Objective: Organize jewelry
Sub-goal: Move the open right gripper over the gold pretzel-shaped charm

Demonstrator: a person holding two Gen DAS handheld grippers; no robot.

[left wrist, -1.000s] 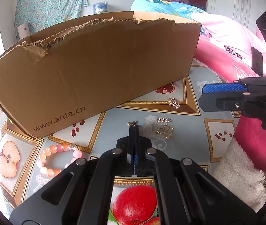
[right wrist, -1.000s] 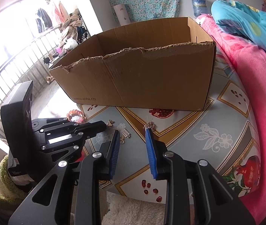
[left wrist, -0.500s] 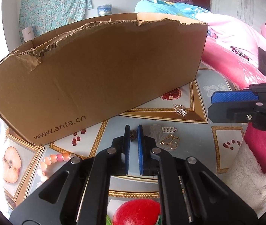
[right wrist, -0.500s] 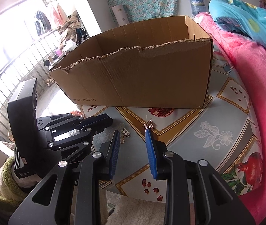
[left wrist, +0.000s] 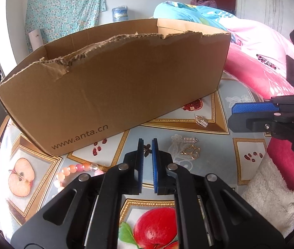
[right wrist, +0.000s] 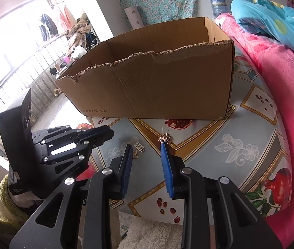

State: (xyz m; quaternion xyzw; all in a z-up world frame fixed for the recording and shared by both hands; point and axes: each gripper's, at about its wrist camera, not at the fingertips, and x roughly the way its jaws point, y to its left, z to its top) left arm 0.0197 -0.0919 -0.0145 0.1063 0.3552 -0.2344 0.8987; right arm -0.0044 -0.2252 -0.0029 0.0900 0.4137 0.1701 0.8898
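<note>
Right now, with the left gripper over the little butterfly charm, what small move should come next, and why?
Probably ease the left gripper down a little and close it on the butterfly charm. Its jaws stand slightly apart with the charm showing in the gap between the tips, so it looks lined up but not gripped. The cardboard box sits just behind, a short lift away.
</note>
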